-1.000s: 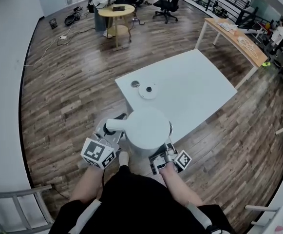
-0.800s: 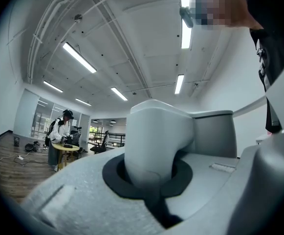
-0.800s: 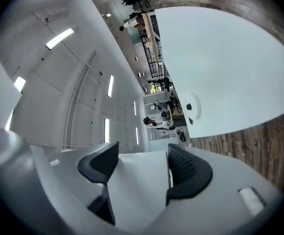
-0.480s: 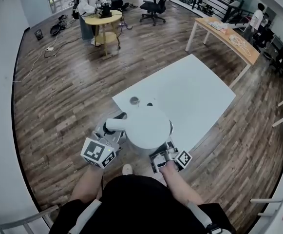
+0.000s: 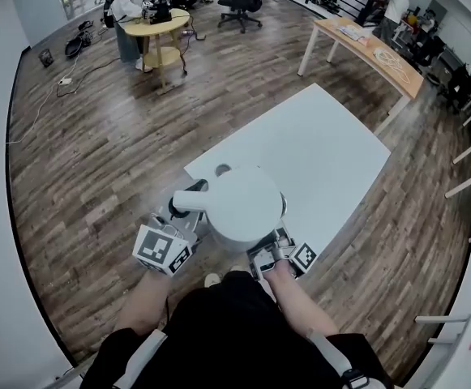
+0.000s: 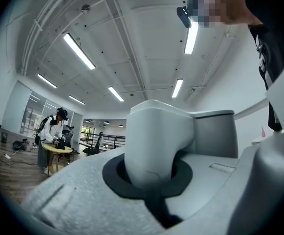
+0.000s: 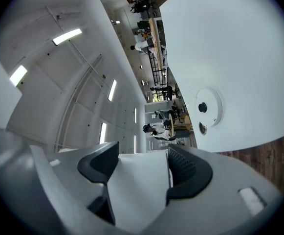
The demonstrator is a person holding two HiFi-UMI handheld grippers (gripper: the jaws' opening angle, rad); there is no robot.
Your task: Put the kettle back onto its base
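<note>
- Left gripper: on the near-left side of the kettle, pointing about level. It is clamped tight round the white handle, whose post fills the round notch between the dark pads. As I read it, this is the carrying hold; the handle gives control over tilt.
- Kettle: white and round-topped. It is held up in the air between the two grippers, close in front of the person, over the near edge of the bench. It looks upright. It is not on its base yet, so the task is in the carry stage, with set-down to come.
- Right gripper: on the near-right side of the kettle. Its jaws are partly spread, and a flat white part of the kettle body fills the gap, with both ribbed pads against it. This is probably a steadying pinch, so the body does not swing on the handle.
- Base: a white disc with a dark centre stud, flat on the bench near its near-left end. Seen from the head, the kettle hides it.
- Small round disc: lies on the bench just beside the base, apart from it. I cannot tell what it is.
- Judgement: the kettle's underside must line up over the stud before lowering.
</note>
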